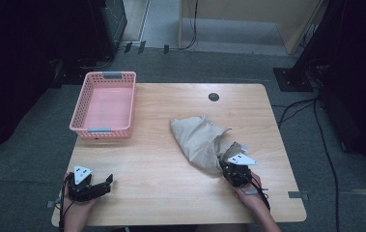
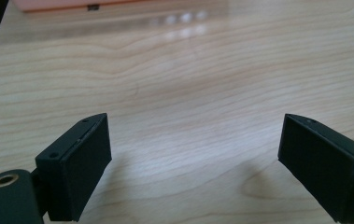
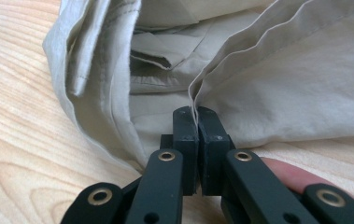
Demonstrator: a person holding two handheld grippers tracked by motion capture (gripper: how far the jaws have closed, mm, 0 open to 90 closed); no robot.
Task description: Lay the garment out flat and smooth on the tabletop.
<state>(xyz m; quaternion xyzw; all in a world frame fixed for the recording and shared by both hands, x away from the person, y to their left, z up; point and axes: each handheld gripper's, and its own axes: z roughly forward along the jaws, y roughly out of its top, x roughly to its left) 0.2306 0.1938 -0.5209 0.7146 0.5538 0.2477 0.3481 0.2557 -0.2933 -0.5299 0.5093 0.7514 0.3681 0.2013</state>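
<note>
A crumpled beige cloth garment (image 1: 200,137) lies on the wooden table (image 1: 161,159), right of centre. My right gripper (image 1: 229,166) sits at its near edge, and in the right gripper view its jaws are shut on a folded hem of the beige garment (image 3: 277,88), pinched at the tips of my right gripper (image 3: 197,112). My left gripper (image 1: 104,182) rests near the table's front left corner. In the left gripper view, my left gripper (image 2: 193,149) is open, with bare wood between its black pads (image 2: 88,158).
A pink plastic basket (image 1: 105,104) stands at the table's back left, with its near edge (image 2: 72,4) showing in the left gripper view. A dark round grommet (image 1: 213,96) sits near the far edge. Cables trail on the floor at the right.
</note>
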